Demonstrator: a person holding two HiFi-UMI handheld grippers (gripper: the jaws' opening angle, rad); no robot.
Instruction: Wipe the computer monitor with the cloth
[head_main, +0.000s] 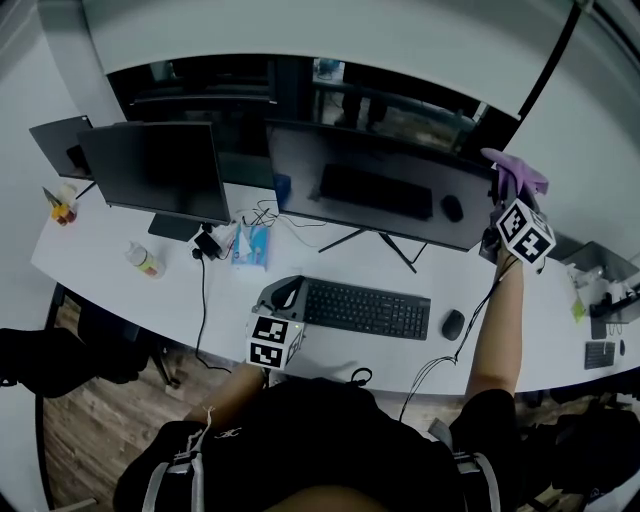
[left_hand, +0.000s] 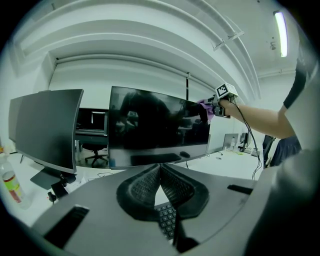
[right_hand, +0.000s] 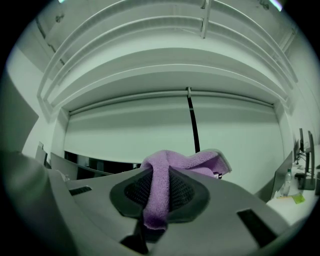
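Cloth (right_hand: 196, 161): purple, nubby terry, bunched up. One fold runs down between the pads, and the rest flops out past the tips in a loose flap.

Right tongs (right_hand: 160, 172) are clamped tight on that fold. In the head view the cloth sits at the top right corner of the wide dark monitor (head_main: 375, 185). The screen is off and reflects the keyboard (head_main: 365, 308) and mouse (head_main: 453, 324). I cannot tell whether the cloth presses on the glass or only on the edge.

The right arm (head_main: 495, 320) is stretched nearly straight, forward and up, with the marker cube just below the cloth.

Left tongs (left_hand: 160, 167) are closed, tips touching, with nothing between them. They are held low over the white surface (head_main: 100, 250), near the keyboard's left end, aimed at the monitor's lower middle. The left forearm is tucked in near the body.
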